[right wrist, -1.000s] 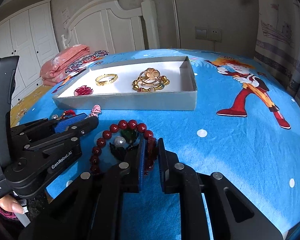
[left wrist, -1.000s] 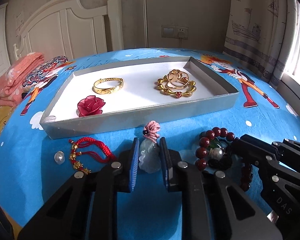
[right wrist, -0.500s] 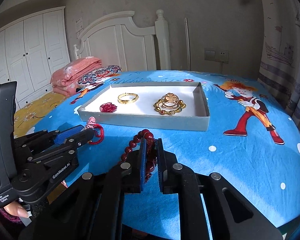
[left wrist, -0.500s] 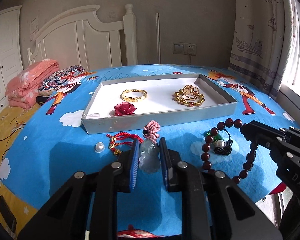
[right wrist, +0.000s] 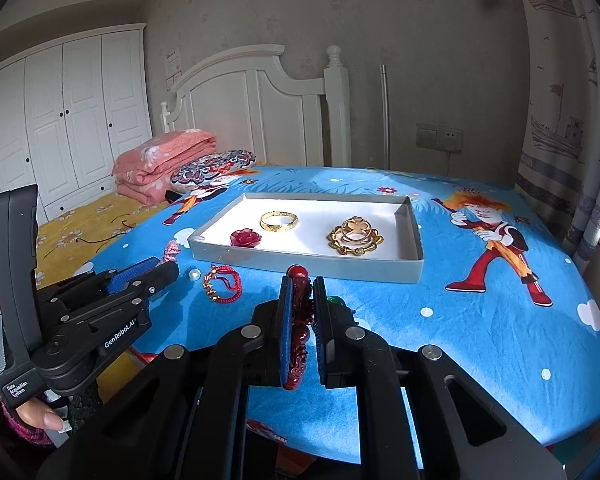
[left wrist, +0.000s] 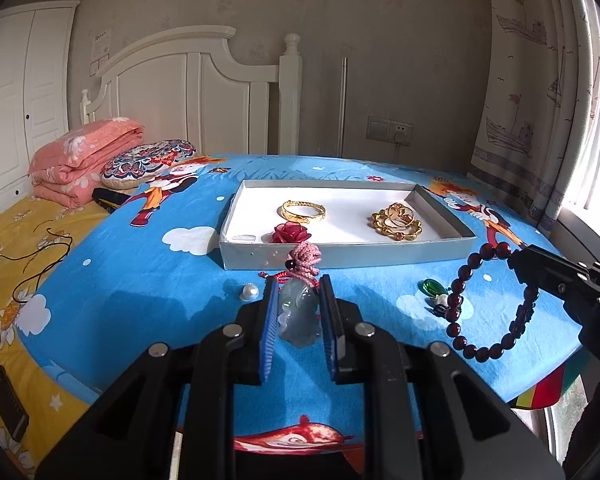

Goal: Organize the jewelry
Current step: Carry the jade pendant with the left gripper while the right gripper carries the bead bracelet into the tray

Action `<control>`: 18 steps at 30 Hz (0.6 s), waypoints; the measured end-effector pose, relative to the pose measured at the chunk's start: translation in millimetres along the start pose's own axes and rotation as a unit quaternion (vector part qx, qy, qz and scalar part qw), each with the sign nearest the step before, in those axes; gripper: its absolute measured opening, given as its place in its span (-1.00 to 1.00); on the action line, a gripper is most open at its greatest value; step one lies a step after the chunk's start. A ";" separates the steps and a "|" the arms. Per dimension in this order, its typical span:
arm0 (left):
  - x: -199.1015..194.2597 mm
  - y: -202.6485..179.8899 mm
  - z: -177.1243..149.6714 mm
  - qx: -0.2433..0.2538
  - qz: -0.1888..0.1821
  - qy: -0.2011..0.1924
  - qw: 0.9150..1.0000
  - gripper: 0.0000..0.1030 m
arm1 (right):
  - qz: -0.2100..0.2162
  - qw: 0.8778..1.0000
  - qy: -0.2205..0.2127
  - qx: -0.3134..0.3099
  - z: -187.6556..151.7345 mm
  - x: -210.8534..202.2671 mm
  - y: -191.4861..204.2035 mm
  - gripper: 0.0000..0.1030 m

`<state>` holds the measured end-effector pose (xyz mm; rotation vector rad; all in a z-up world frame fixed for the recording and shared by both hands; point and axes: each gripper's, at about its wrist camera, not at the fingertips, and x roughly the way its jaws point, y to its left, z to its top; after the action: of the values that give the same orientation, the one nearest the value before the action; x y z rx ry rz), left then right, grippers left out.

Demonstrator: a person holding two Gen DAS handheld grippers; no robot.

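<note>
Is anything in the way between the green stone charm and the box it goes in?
Only the box's near wall, which the jade pendant in the left gripper must clear. Inside, the red rose sits just behind that wall; bare white floor lies to its right.

The left gripper (left wrist: pixel 299 312) hid part of the red cord bracelet (left wrist: pixel 274 276). The right gripper (right wrist: pixel 299 320) covered most of the green pendant (right wrist: pixel 334 300).
</note>
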<state>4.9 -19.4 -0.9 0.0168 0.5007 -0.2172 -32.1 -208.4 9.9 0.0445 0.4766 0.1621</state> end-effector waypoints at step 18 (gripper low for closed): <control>9.7 -5.3 21.9 0.005 0.002 0.004 1.000 -0.61 | -0.026 1.000 -0.009 0.002 20.6 17.7 -4.2 -0.79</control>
<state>22.4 -28.1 13.9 0.0286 0.5085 -0.2164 -6.5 -209.8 19.8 0.0372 0.4588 0.1088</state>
